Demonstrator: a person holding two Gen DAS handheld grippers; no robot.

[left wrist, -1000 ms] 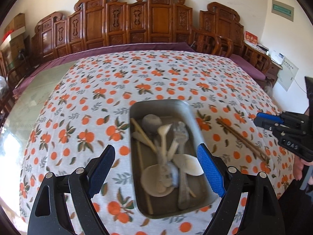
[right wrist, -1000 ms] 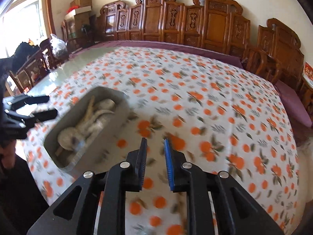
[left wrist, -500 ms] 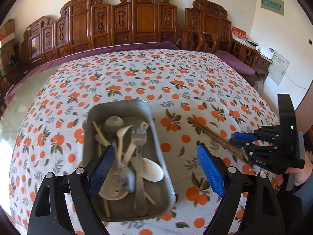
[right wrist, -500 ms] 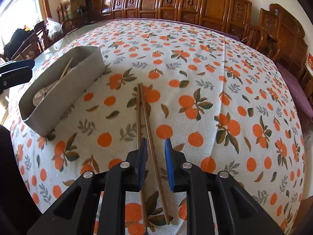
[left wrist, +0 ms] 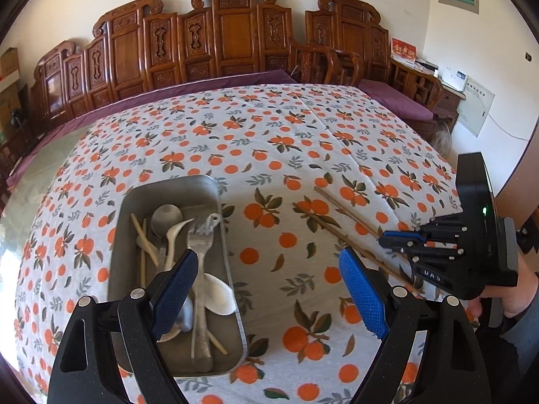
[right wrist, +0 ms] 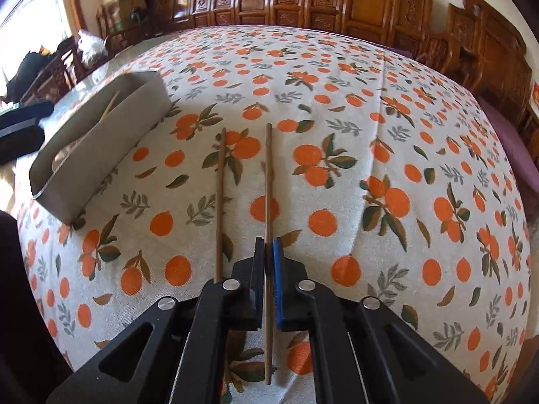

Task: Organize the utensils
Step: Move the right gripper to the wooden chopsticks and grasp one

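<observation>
Two brown chopsticks lie side by side on the orange-print tablecloth. My right gripper [right wrist: 268, 252] is down at the cloth with its blue pads closing tight on the right chopstick [right wrist: 268, 175]. The left chopstick [right wrist: 220, 195] lies free beside it. The left wrist view shows the right gripper [left wrist: 384, 237] over the chopsticks' [left wrist: 323, 225] near ends. A grey metal tray [left wrist: 168, 185] holds a fork [left wrist: 200, 245], spoons and chopsticks. My left gripper [left wrist: 269, 289] hangs open and holds nothing, its left finger above the tray.
Carved wooden chairs [left wrist: 232, 33] line the table's far side, with purple cushions beneath them. The tray's side wall [right wrist: 101, 144] stands left of the chopsticks. A person's hand [left wrist: 515, 289] holds the right gripper at the right edge. Cloth stretches far beyond the chopsticks.
My right gripper dropped to the cloth and shut on one chopstick. The left gripper drifted right, so the tray now sits under its left finger.
</observation>
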